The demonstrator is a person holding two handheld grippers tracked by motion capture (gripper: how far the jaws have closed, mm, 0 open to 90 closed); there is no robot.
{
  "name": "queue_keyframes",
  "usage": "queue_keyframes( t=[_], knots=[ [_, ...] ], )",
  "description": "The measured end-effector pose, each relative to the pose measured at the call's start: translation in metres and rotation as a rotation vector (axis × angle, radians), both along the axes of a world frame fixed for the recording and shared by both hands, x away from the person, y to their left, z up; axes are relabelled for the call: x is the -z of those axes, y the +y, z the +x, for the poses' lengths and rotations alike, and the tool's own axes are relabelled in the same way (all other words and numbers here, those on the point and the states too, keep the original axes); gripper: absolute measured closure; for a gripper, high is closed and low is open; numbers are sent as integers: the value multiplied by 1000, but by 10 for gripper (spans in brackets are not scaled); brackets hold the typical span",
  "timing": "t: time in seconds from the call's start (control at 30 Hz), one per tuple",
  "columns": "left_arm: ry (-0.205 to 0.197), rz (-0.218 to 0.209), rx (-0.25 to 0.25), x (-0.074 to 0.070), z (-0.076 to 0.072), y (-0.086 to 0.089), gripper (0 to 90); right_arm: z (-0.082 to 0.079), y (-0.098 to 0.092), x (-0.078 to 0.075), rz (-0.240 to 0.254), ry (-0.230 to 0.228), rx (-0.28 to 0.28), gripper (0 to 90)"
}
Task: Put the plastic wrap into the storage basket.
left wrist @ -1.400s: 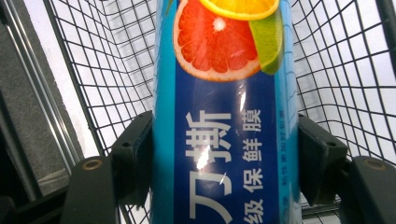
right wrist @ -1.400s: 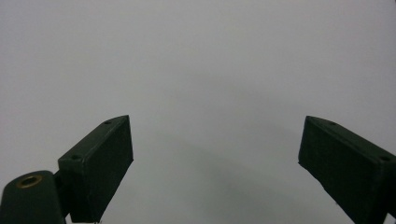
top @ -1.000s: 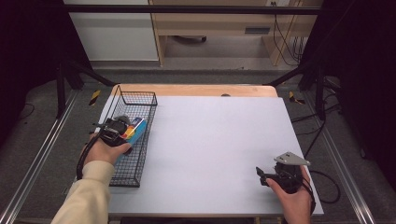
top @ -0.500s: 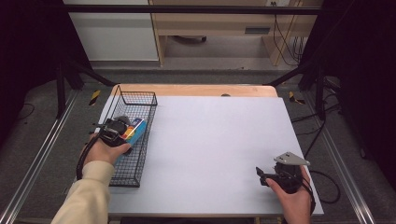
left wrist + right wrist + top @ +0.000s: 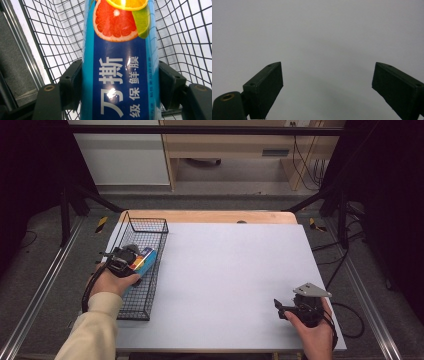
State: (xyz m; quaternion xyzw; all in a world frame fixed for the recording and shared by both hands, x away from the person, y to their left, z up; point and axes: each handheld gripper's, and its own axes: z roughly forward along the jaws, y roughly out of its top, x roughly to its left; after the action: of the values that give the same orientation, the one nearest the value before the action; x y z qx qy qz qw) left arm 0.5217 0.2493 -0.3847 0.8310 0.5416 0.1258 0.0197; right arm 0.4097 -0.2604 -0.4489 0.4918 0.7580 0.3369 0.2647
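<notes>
Blue cardboard, glossy, printed with citrus slices and white characters — that is the long cling-film box [image 5: 120,65] my left gripper [image 5: 120,82] has clamped across its width, a black finger [image 5: 71,85] pressed flat against each long side. I see the box inside the black wire-mesh basket [image 5: 150,227], roughly at the basket's middle, its far end pointing toward the basket's right wall; whether its underside rests on the mesh floor I cannot tell. In the high view my left hand [image 5: 112,281] sits over the basket's left rim with the left gripper reaching in.

The basket itself stands on the left edge of the white-topped bench [image 5: 230,280], its long side running away from me.

My right gripper [image 5: 286,306] is well apart from the basket, over at the bench's near right corner, held low by my right hand [image 5: 315,332]. Its fingers [image 5: 265,90] stand wide apart with nothing between them — just bare white bench surface beyond.
</notes>
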Motion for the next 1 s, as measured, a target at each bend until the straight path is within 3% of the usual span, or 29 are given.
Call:
queue_keyframes(
  t=[0.77,0.83,0.9,1.0],
  knots=[
    [28,14,12,3,2,-2,318,0,1,1,-2,0,-1,100],
    [2,21,28,1,0,-4,311,0,1,1,-6,4,-3,97],
    [-56,-16,24,-5,-2,-4,239,0,1,1,-2,3,-3,96],
    [-86,-16,48,-10,-5,-8,190,0,1,1,-4,5,-3,95]
  ],
)
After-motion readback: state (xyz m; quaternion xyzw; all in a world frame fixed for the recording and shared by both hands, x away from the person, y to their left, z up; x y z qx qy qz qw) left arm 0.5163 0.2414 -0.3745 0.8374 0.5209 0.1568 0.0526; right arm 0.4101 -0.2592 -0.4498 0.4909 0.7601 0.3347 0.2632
